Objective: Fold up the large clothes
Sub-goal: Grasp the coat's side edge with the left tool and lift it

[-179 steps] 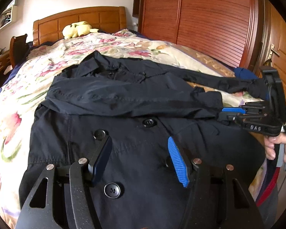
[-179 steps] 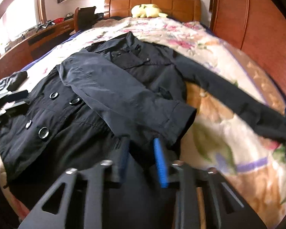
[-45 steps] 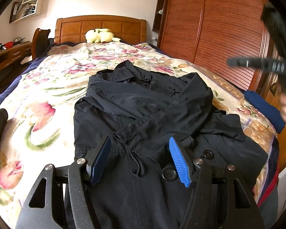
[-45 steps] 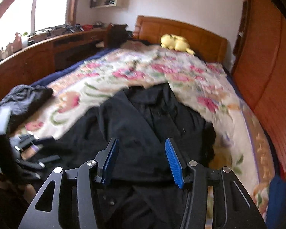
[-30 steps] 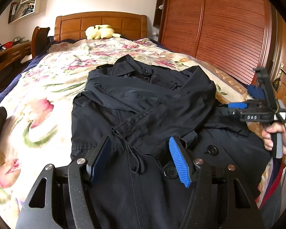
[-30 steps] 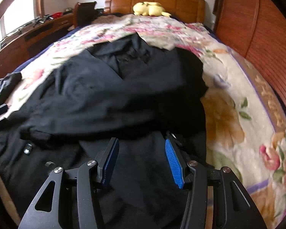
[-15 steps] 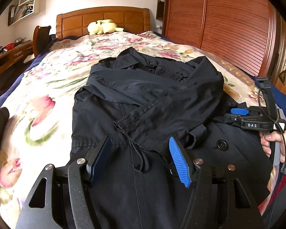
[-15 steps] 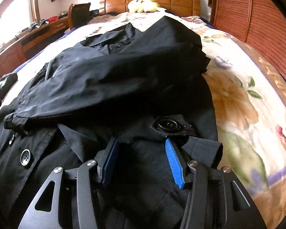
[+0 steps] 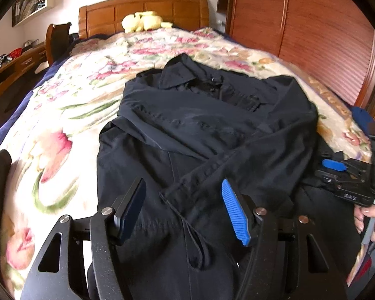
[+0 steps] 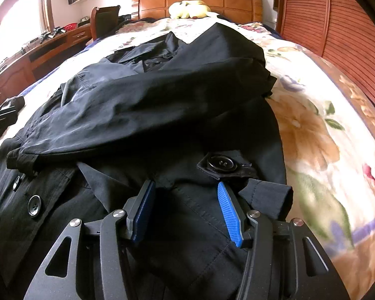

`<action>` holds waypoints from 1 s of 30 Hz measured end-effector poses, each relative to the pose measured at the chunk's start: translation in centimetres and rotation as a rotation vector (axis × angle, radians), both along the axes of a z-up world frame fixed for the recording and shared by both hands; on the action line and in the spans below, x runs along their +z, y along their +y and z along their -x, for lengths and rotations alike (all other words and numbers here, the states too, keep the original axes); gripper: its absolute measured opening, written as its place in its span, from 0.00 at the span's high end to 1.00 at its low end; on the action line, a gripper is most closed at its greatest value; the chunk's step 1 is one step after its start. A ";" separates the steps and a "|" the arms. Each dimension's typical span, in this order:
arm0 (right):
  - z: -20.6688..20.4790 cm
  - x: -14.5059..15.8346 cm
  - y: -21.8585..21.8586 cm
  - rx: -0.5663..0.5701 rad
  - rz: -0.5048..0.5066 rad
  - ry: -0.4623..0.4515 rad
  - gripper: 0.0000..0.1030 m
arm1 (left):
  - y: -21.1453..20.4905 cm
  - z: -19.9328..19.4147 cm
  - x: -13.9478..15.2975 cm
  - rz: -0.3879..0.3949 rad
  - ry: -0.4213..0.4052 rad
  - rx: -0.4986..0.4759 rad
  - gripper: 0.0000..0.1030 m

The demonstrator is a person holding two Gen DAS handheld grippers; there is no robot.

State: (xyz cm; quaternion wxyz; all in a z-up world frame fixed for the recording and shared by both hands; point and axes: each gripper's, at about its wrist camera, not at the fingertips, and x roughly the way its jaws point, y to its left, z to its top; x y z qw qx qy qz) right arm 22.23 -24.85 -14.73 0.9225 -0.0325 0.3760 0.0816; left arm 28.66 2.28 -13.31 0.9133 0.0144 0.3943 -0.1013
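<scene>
Right, the dark coat [image 9: 212, 135] is my landmark: it lies face up on the floral bedspread [image 9: 70, 115], collar toward the wooden headboard [image 9: 142, 12] and hem toward me, with both sleeves folded across its chest so that they cross. From my left wrist view the left gripper [image 9: 183, 207] hovers over the lower front of the coat, its jaws standing well apart with nothing pinched; a thin cord or loop of the coat and the cuff end of one folded sleeve lie under the gap, and I cannot tell whether the pads brush the cloth. At the coat's right edge in that same view I see the right gripper [image 9: 337, 172] and the fingers of the hand [image 9: 367, 217] that holds it. From my right wrist view the right gripper [image 10: 185, 207] sits low over the coat's near right side, its jaws part open and empty, the dark fabric showing between them. Just beyond its blue pad is a large black button [image 10: 222, 163] on a tab, and just to the right of that pad a sleeve cuff [image 10: 270, 197] sticks up. Two more buttons [image 10: 34, 205] run down the coat's left front. Beyond the coat's collar, a yellow plush toy [image 10: 188, 6] rests against the headboard, and a wooden wardrobe [image 9: 312, 25] stands on the coat's right side
</scene>
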 end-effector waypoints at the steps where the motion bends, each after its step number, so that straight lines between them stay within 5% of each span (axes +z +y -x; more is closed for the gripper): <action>1: 0.0 0.0 0.0 0.000 -0.001 0.000 0.47 | -0.2 -0.4 -0.3 -0.010 0.014 0.000 0.37; 8: -0.1 0.1 -0.1 0.002 -0.006 0.001 0.47 | -1.7 -2.6 -3.2 -0.069 0.126 -0.024 0.37; 16: -0.1 0.1 0.0 0.001 0.002 0.002 0.47 | -1.8 -2.2 -4.3 -0.084 0.151 -0.059 0.38; 24: -0.1 0.0 0.1 0.000 0.005 0.003 0.46 | -1.4 -1.2 -3.4 -0.037 0.121 -0.136 0.88; 30: -0.2 0.0 0.0 0.001 0.001 0.006 0.46 | 0.4 1.1 1.0 0.015 -0.001 -0.114 0.93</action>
